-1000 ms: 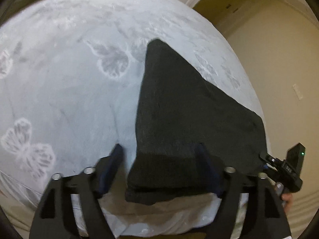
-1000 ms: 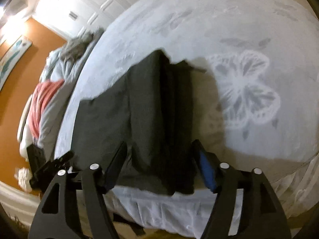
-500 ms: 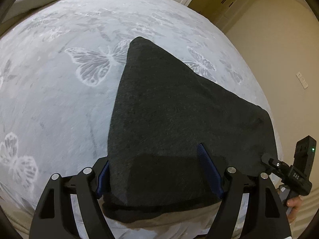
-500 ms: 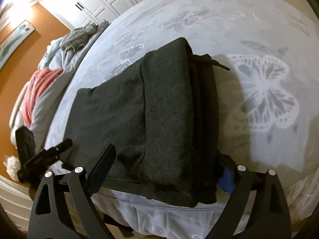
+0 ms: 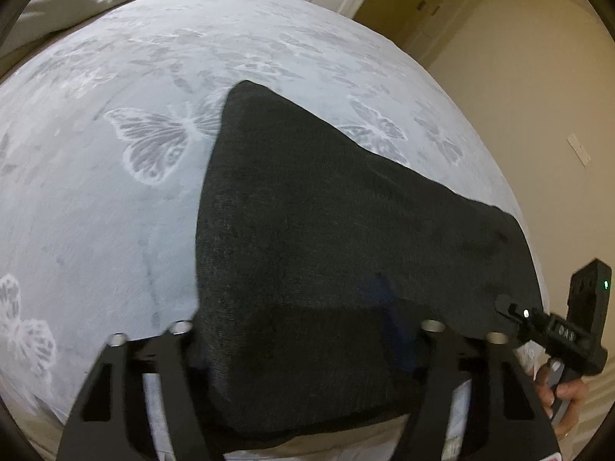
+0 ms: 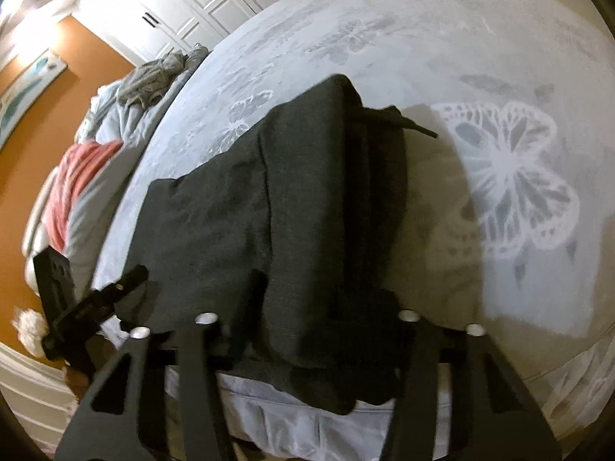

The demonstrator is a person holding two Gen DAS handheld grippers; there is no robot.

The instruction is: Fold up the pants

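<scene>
- The pants (image 5: 346, 238), dark grey and partly folded, lie on the bed (image 5: 115, 211) at its near edge, with the nearest hem hanging just past that edge.
- The bed carries a pale grey cover printed with white butterflies (image 6: 511, 180).
- Left gripper (image 5: 303, 330): its jaws have just been closing. The near edge of the pants lies between them. One blue pad (image 5: 388, 307) shows against the cloth; the other finger is hidden behind the fabric. The gripper is clenched on the pants.
- Right gripper (image 6: 323, 307): its jaws have just been closing. The thick folded stack at the waist end sits between them, and both fingers press into the cloth. The gripper is clenched on the pants.
- A drawstring end (image 6: 419, 126) projects from the far side of the stack onto the cover.
- In the right wrist view, bundled bedding and a red item (image 6: 77, 184) lie toward the far left corner of the bed.
</scene>
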